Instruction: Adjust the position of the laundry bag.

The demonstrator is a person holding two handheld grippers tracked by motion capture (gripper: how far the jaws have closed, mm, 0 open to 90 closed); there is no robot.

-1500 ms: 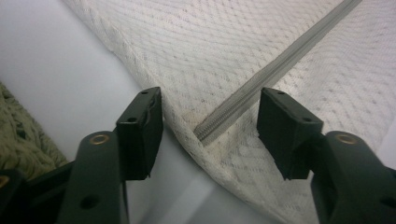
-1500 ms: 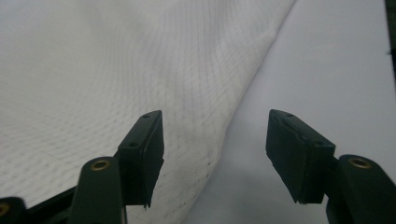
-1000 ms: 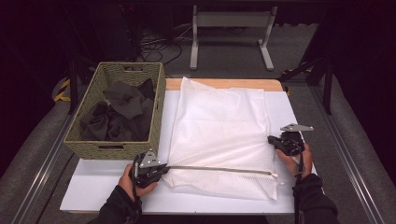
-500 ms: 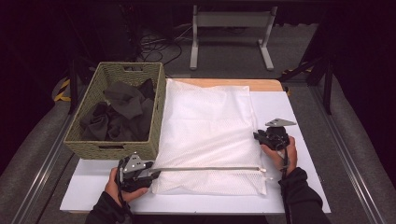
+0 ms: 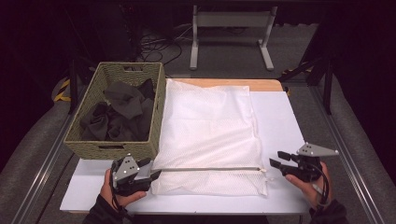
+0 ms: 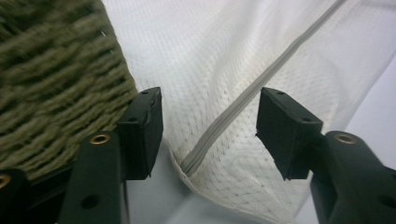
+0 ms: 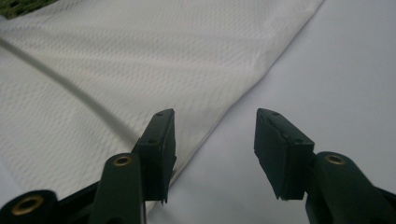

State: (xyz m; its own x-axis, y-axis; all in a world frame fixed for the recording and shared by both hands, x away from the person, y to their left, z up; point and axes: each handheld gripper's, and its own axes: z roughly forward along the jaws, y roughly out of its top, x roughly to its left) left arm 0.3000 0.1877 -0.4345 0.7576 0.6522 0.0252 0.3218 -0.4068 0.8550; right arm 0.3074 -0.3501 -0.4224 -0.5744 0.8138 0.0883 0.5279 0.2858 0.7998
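Observation:
A white mesh laundry bag (image 5: 208, 130) lies flat on the white table, its grey zipper (image 5: 210, 169) running along the near edge. My left gripper (image 5: 154, 173) sits at the bag's near left corner, open, with the zipper's end (image 6: 191, 163) between its jaws but not pinched. The right gripper (image 5: 276, 160) is held just off the bag's near right corner, open and holding nothing. In the right gripper view the bag's edge (image 7: 219, 112) runs past the left jaw and bare table lies between the jaws.
A woven green basket (image 5: 116, 109) with dark clothes (image 5: 119, 112) stands left of the bag, close to my left gripper. The white table top (image 5: 280, 121) is bare on the right. A metal stand (image 5: 229, 32) sits on the floor beyond the table.
Both grippers pulled back toward the near edge. The right gripper moved right, off the bag's corner, and the left one shifted right to the zipper's end.

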